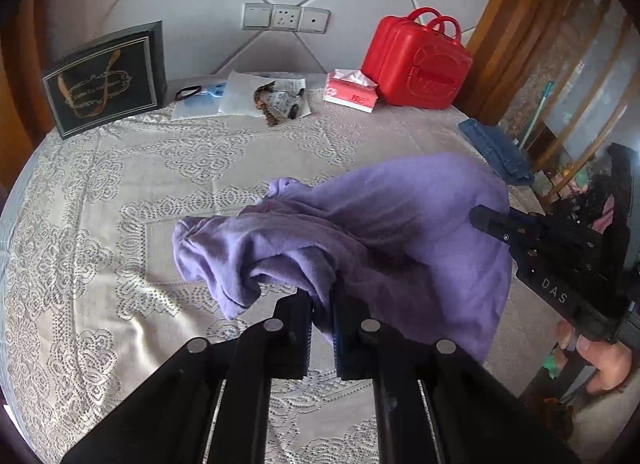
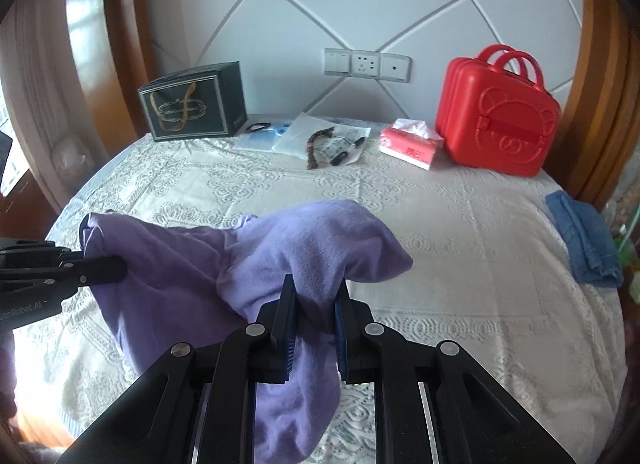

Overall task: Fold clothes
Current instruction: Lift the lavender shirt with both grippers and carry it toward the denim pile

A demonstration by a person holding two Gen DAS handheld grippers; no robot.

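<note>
At the far left of the worktop [image 2: 460, 224], which is covered in a cream lace cloth, we see a dark gift box [image 2: 194, 104] standing upright near the wall. To its right lie a few sheets of paper [image 2: 294, 138] with small dark items on them, then a red tissue pack [image 2: 410, 144] just beside a red carry case [image 2: 498, 124] with two handles. Nearer to us, our left tongs [image 1: 322, 318] are clamped on a bunched edge of the purple garment [image 1: 400, 224], cloth pinched between the two pads. The garment hangs lifted between both tools, its middle sagging in folds over the lace, part of it draping down toward the worktop. Our right tongs [image 2: 316, 296] are likewise closed on a thick fold of the same purple cloth, with a loose length trailing below the pads. In the left wrist view the fingers of a hand [image 1: 600, 360] grip the right tool's handle. At the far right edge of the worktop lies a folded blue denim piece [image 2: 584, 240], well apart from the garment.
</note>
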